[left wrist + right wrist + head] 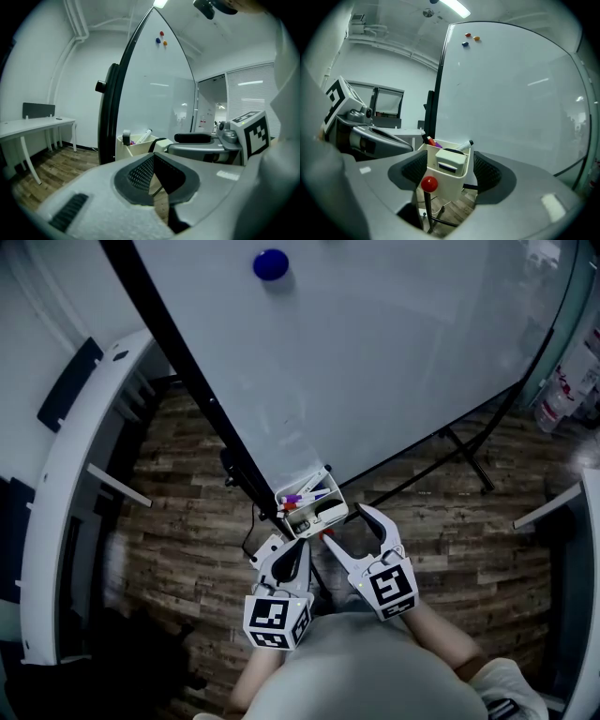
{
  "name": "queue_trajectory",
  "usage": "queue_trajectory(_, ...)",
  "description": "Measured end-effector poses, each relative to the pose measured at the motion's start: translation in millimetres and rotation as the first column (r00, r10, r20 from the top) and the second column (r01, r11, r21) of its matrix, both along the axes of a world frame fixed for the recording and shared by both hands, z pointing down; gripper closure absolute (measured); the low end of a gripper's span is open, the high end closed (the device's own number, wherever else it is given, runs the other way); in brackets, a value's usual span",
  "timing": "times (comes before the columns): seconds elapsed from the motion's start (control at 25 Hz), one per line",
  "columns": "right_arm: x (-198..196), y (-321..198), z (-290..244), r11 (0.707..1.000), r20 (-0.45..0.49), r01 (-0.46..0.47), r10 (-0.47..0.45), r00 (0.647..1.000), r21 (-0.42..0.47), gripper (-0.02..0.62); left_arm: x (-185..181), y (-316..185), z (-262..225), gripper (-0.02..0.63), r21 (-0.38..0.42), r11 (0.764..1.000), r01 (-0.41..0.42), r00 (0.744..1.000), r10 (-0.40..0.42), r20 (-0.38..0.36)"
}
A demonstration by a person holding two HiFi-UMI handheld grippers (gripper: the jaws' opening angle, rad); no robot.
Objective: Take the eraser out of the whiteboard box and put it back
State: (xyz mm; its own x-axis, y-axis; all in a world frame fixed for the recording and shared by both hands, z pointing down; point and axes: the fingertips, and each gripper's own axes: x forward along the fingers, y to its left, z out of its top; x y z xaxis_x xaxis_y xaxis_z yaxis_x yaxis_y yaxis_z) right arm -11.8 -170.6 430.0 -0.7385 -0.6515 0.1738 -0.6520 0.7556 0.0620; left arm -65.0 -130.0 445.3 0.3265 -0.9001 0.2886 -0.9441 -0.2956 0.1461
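Observation:
The cream whiteboard box (298, 522) hangs at the board's lower corner, holding markers (309, 494) and the eraser (323, 514). In the right gripper view the white eraser (451, 161) with its dark strip stands upright in the box (449, 185), just ahead of the wide-apart pads. My right gripper (451, 174) (345, 524) is open and empty, its fingers to either side of the box front without touching it. My left gripper (284, 549) (154, 165) hovers just left of and below the box (135, 146), pads together with nothing between them.
The whiteboard (375, 352) leans on a black easel with legs (466, 454) on the wood floor. A red knob (429, 183) on a thin rod sticks up in front of the box. A white desk (66, 493) curves along the left. A blue magnet (270, 264) sits high on the board.

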Motion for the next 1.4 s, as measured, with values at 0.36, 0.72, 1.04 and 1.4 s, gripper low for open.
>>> queue_trajectory(0.36, -14.4, -13.7, 10.3, 0.996, -0.011, 0.091, -0.091, 0.996, -0.001, 0.278, -10.3, -3.5, 2.9, 0.604, -0.001, 0.996, 0.087, 0.996, -0.087, 0.008)
queue_trajectory(0.72, -23.0, -24.0, 19.2, 0.991, -0.035, 0.132, -0.132, 0.991, 0.007, 0.279, -15.9, -5.0, 8.5, 0.604, -0.003, 0.989, 0.149, 0.989, -0.149, 0.000)
queue_trajectory(1.04, -19.4, -28.6, 17.0, 0.993, -0.029, 0.112, -0.112, 0.993, 0.026, 0.318, -18.8, -5.9, 10.4, 0.604, -0.010, 0.985, 0.174, 0.985, -0.174, 0.001)
queue_trajectory(1.4, -18.9, -28.5, 16.3, 0.994, -0.026, 0.104, -0.103, 0.994, 0.019, 0.327, -17.0, -6.9, 10.7, 0.604, -0.011, 0.986, 0.166, 0.986, -0.166, -0.002)
